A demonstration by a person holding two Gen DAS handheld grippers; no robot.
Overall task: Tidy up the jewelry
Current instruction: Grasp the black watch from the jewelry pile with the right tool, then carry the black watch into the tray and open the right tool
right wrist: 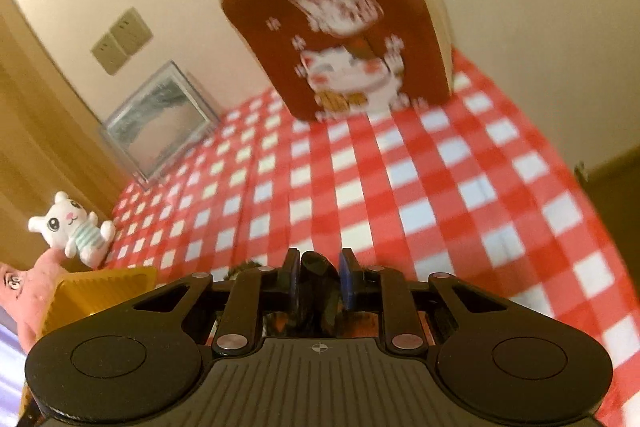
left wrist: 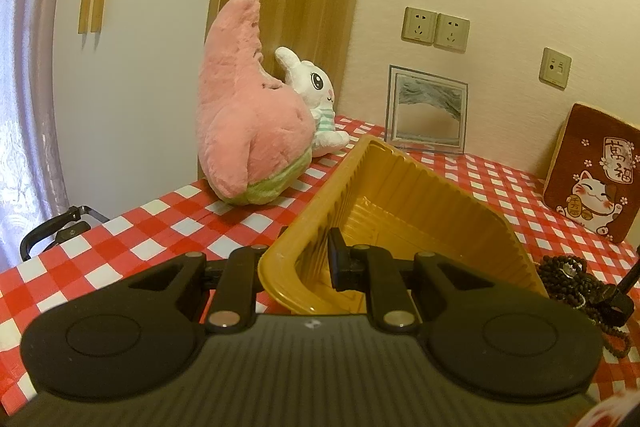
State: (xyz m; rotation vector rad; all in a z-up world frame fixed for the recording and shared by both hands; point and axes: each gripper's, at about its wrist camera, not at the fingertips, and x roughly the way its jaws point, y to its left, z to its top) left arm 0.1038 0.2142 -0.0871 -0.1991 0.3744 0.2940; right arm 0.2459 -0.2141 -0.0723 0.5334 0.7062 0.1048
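Note:
My left gripper (left wrist: 316, 263) is shut on the near wall of a ribbed yellow plastic tray (left wrist: 404, 187). One pad (left wrist: 338, 263) is inside the tray; the other is hidden behind the wall. The tray is tipped up off the checked cloth and looks empty. A bundle of dark beaded jewelry (left wrist: 568, 279) lies at the right edge of the left wrist view, with a strand trailing down. In the right wrist view, my right gripper (right wrist: 319, 279) has its blue pads pressed on the dark beaded jewelry (right wrist: 316, 267). A corner of the tray (right wrist: 100, 287) shows at lower left.
A red-and-white checked cloth (right wrist: 400, 187) covers the table. At the back stand a pink plush (left wrist: 248, 115), a white bunny plush (left wrist: 316, 95), a glass picture frame (left wrist: 428, 111) and a red lucky-cat box (right wrist: 344, 43). Sockets (left wrist: 434, 27) sit on the wall behind.

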